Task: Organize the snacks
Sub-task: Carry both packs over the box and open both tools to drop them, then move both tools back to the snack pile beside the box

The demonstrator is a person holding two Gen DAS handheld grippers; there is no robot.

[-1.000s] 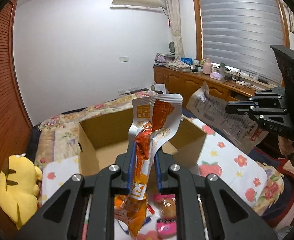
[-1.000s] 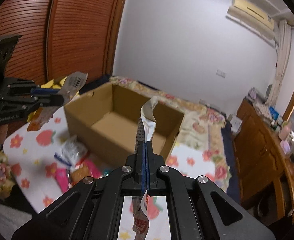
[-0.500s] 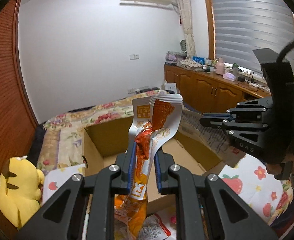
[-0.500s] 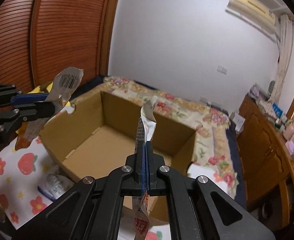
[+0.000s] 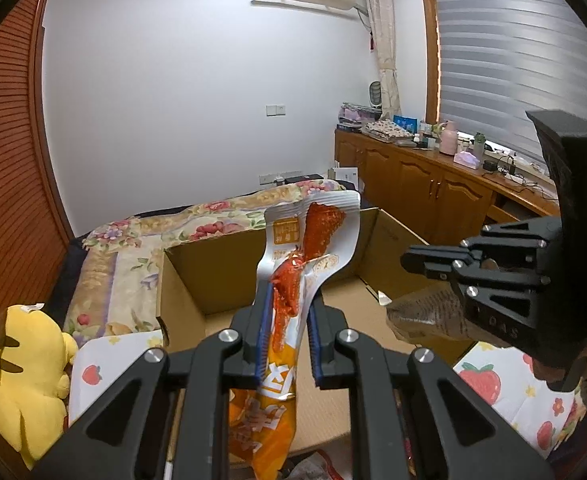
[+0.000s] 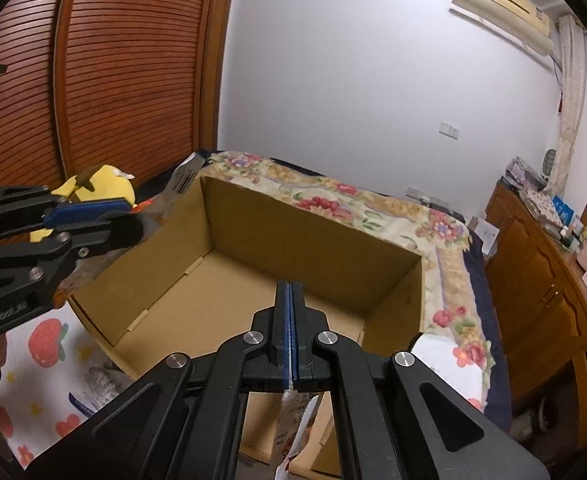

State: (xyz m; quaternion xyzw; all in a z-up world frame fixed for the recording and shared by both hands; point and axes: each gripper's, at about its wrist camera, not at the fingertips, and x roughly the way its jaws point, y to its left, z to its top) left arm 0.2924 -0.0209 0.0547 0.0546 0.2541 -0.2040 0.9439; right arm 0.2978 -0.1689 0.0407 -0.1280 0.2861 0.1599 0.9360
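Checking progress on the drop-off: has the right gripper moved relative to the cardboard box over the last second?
Yes. The right gripper has moved forward over the cardboard box, whose floor now lies beneath it.

The left gripper and right gripper are matte black angular frames with round silver screws, blue-lined fingers and faint embossed lettering.

An orange-and-silver snack packet stands upright (crumpled mid-length) above the open, empty cardboard box.
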